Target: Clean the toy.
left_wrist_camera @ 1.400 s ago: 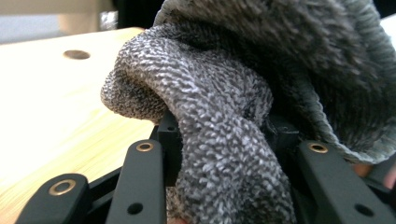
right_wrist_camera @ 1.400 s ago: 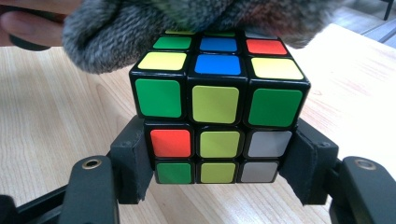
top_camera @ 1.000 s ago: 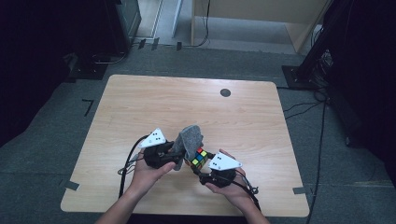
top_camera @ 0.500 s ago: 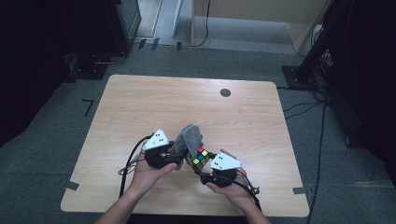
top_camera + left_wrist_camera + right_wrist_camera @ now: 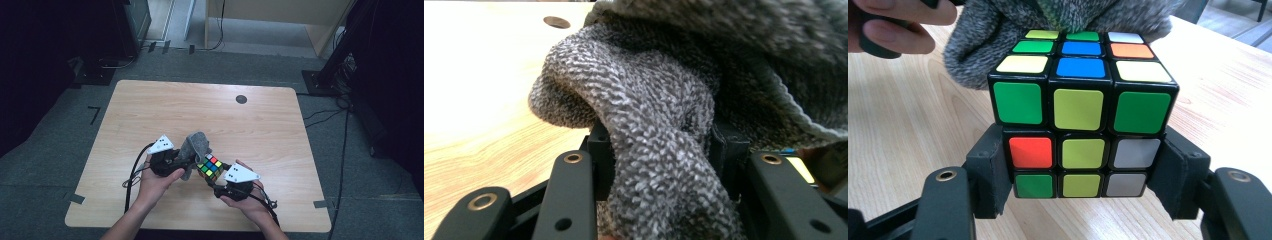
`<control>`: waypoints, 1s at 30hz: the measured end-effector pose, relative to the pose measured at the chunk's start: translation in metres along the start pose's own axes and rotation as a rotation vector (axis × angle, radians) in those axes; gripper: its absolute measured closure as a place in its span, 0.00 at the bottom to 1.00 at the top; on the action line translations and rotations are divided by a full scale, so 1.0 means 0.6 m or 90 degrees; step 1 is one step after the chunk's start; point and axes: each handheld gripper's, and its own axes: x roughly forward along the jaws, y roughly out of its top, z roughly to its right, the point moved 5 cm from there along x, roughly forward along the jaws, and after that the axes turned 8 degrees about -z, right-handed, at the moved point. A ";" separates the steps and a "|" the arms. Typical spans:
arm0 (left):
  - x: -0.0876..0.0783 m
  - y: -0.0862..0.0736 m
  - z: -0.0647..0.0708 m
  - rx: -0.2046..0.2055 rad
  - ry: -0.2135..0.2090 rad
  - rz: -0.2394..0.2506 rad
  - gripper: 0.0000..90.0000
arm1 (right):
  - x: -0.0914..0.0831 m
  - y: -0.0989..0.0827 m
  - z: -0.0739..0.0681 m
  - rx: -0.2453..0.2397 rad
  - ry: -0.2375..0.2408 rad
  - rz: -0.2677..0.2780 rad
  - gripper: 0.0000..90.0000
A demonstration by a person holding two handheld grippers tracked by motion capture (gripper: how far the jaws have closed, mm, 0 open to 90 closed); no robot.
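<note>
No readable text, label, brand, number or sign is showing anywhere. The Rubik's cube [image 5: 1083,117] is showing plain colour stickers with no print, and the dark dots on the grey three-cornered plates are too small to read.

Scrambled 3x3 cube [image 5: 1083,107] in right tongs [image 5: 1083,175], grey knit cloth [image 5: 659,145] touching its top.

Grey speckled knit cloth [image 5: 659,130], black-framed cube [image 5: 1083,115] with green, yellow, blue, orange, white stickers

My left gripper [image 5: 181,162] is clamped on the grey cloth [image 5: 659,165] — my right gripper [image 5: 1083,165] pinches the cube [image 5: 1080,107], hands close together.
</note>
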 end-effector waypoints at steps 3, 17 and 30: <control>0.000 0.004 0.025 0.013 -0.073 0.012 0.56 | 0.000 0.002 0.000 -0.001 0.001 0.003 0.39; 0.012 0.001 0.034 0.022 -0.042 -0.012 0.51 | 0.004 0.002 -0.006 -0.010 0.002 -0.001 0.39; 0.009 0.002 0.027 0.007 -0.034 -0.012 0.51 | 0.004 0.003 -0.010 -0.017 0.002 -0.003 0.39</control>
